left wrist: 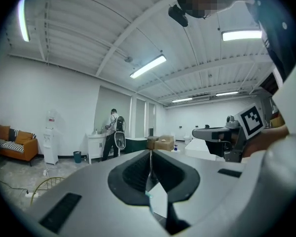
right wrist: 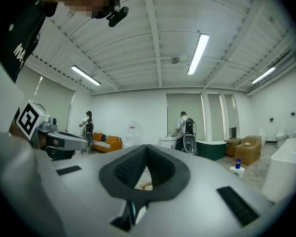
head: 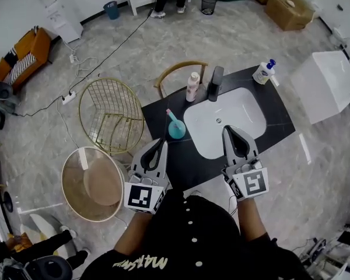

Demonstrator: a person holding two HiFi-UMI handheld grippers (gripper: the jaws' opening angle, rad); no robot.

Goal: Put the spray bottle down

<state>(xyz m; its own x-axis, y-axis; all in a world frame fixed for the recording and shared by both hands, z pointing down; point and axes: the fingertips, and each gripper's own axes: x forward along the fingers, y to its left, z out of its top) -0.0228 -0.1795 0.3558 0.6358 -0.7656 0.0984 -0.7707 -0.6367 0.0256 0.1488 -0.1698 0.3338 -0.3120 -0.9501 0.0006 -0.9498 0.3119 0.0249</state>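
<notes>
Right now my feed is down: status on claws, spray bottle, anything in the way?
Left claw shut, empty. Right claw shut, empty. Spray bottle upright on the counter, left of the sink, clear of both claws. Faucet and pink bottle stand well back.

A black countertop (head: 278,112) holds a white sink basin (head: 245,112) set into its middle; a teal spray bottle (head: 175,128) stands just left of the basin; a pink-capped bottle (head: 192,87) and dark faucet (head: 215,83) stand along the back edge; a blue-topped pump bottle (head: 263,72) occupies the far right corner.
</notes>
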